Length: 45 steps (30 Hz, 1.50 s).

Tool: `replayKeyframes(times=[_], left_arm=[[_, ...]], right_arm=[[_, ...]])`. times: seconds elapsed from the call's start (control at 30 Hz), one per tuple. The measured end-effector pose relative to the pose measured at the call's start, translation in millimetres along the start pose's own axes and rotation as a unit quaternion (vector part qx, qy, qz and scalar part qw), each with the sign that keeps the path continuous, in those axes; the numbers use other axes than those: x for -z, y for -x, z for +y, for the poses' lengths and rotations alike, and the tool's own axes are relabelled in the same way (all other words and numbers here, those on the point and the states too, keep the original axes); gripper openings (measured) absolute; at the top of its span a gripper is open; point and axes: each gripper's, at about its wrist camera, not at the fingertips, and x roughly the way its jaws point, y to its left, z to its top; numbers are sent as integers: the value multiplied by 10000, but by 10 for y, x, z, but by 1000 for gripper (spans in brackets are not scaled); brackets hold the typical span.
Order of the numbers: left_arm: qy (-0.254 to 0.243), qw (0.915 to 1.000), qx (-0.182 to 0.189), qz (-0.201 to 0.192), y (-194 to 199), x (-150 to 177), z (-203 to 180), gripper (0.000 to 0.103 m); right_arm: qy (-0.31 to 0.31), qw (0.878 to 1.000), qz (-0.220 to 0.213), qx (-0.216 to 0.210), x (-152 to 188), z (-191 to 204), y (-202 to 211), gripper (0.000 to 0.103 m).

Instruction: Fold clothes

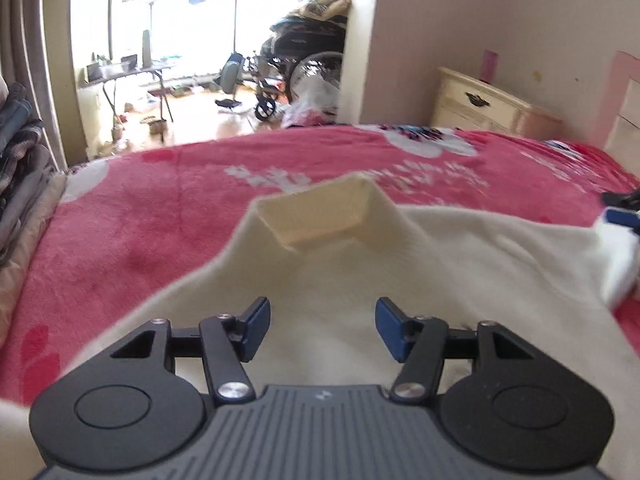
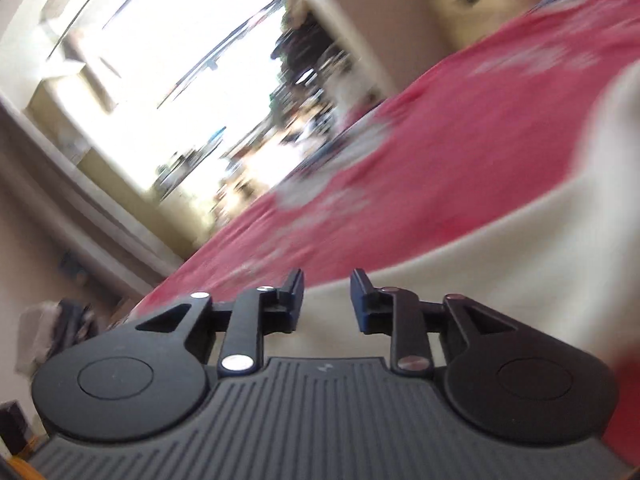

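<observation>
A cream high-neck garment (image 1: 320,280) lies spread on the red blanket (image 1: 140,232), its collar (image 1: 320,216) standing open and pointing away from me. My left gripper (image 1: 322,328) hovers over the garment's chest, open, with nothing between its blue pads. At the right edge of the left wrist view, a blue pad (image 1: 622,216) of the other gripper shows beside a bunched white fold (image 1: 616,264). The right wrist view is blurred and tilted. There my right gripper (image 2: 326,300) is open by a narrow gap over the garment's edge (image 2: 480,264), and nothing is between its fingers.
A stack of folded clothes (image 1: 20,160) stands at the bed's left side. A cream nightstand (image 1: 492,104) and a pink headboard (image 1: 624,92) are at the back right. Beyond the bed a doorway opens onto a bright, cluttered room with a wheelchair (image 1: 304,68).
</observation>
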Motion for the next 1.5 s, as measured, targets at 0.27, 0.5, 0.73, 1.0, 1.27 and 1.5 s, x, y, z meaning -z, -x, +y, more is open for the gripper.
replayKeyframes(times=[0.27,0.5,0.73,1.0,1.27,1.5], left_arm=[[57,9989,267,387,50,179,-223,60],[186,9984,104,523,50,348,-329,60],[-60,9984,-34,557,108,461,-422,60],[-220,9986,-195,446,90,564,-491,60],[-160,9992,-177,324,94,623,-470,61],[-176,9994,-144,245,96,655,-459,61]], right_arm=[[-1827,9671,-950,1494,-621,-1354,708,48],[-2086,9528,-818,2046,-686,-1377,436,46],[-1902,9532,-917,2165,-735,-1413,333,21],[-1223,9712,-1431,1457,-814,-1246,595,8],[222,9906,-1346,52,-824,-55,934,8],[1034,9833,-1087,-1032,-576,976,1013,8]])
